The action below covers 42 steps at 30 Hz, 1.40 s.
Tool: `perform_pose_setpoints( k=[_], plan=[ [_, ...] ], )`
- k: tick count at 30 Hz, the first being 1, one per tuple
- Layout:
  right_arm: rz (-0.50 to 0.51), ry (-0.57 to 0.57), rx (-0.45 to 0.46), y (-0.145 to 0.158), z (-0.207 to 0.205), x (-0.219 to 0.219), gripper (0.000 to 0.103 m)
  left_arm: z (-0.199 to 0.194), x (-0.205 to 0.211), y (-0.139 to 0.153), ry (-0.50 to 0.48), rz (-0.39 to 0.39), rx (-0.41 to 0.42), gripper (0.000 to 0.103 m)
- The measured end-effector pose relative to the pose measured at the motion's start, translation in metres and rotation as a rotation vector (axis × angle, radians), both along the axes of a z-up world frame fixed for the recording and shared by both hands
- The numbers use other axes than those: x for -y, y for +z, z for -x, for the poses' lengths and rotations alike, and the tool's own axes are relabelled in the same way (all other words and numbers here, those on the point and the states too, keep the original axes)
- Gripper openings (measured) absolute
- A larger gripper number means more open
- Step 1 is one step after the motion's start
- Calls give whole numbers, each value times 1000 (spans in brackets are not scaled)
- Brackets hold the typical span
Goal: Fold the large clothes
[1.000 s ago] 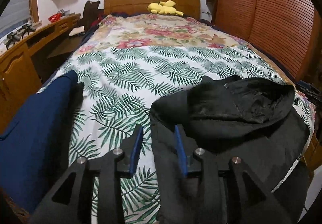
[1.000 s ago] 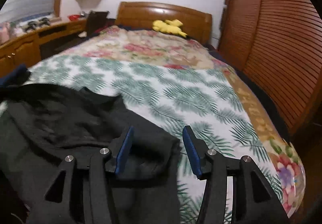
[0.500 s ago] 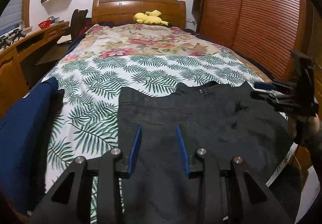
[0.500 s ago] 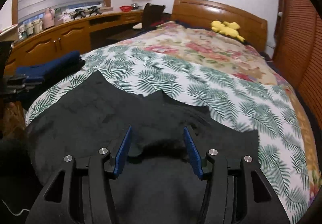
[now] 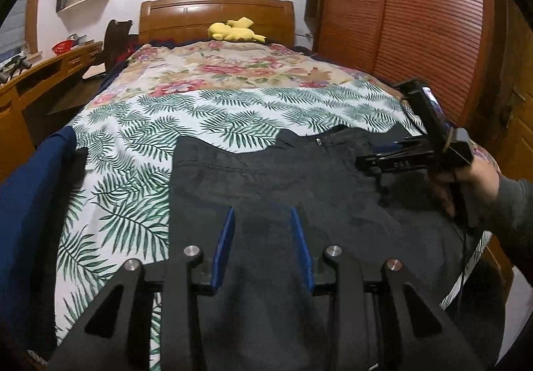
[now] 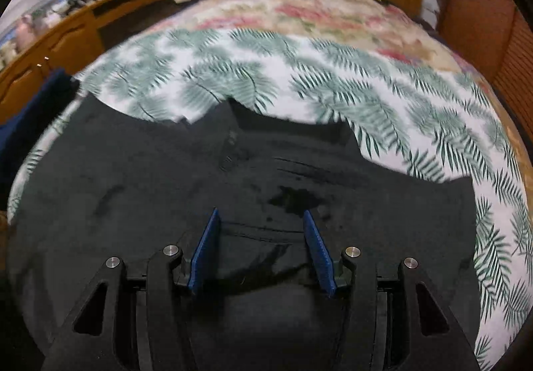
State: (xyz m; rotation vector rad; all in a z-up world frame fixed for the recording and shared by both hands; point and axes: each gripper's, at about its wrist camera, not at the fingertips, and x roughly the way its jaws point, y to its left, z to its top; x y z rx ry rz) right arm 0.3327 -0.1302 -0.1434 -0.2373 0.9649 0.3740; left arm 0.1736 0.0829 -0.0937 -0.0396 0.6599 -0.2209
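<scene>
Two pairs of tongs hung over the black garment, which lay spread flat across the near end of the bed, its zip and collar edge toward the far side and its near part running off the foot. The left tongs stood partly open above the cloth with nothing between the blue pads; the right tongs stood somewhat wider, also empty, over a seam near the hem. To fold well, each should probably take one layer at an outer edge, not the middle, pinching matching corners so the cloth lifts evenly. Loose wrinkles near the right tongs would likely want smoothing first. The folded blue garment at the near left lay apart and should stay clear.
</scene>
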Motion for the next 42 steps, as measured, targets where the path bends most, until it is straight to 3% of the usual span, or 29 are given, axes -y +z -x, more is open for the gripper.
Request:
perform_pose_setpoints(
  k=[3, 5, 7, 11, 16, 23, 25, 28, 30, 33, 35, 38, 42],
  plan=[
    [0, 0, -28, -9, -7, 2, 53, 0, 4, 0, -12, -6, 11, 33],
    [9, 7, -30, -12, -9, 0, 36, -2, 5, -1, -18, -2, 9, 33],
    [17, 40, -35, -15, -11, -4, 26, -3, 5, -2, -19, 0, 8, 33],
    [11, 68, -10, -13, -15, -11, 17, -6, 4, -3, -17, 0, 7, 33],
    [-17, 61, 45, -1, -29, -19, 15, -7, 4, -3, -9, 7, 12, 33],
    [-8, -38, 205, 18, -54, -22, 9, -10, 4, 0, -10, 16, 16, 33],
    [-17, -84, 191, 18, -70, -15, 9, -10, 6, 0, -12, 16, 16, 33],
    [-20, -89, 136, 13, -81, -10, 10, -10, 6, 0, -13, 17, 17, 33],
    [-26, -59, 137, 19, -75, -9, 18, -10, 7, 0, -16, 18, 17, 33],
    [-84, -9, 148, 40, -63, 4, 36, -11, 11, 0, -23, 16, 15, 33],
    [-96, -15, 184, 56, -58, 20, 52, -11, 14, -1, -29, 16, 14, 33],
    [-40, -88, 207, 66, -64, 52, 54, -12, 17, 0, -38, 15, 14, 33],
    [54, -201, 92, 38, -88, 96, 54, -14, 22, 0, -48, 18, 16, 33]
  ],
)
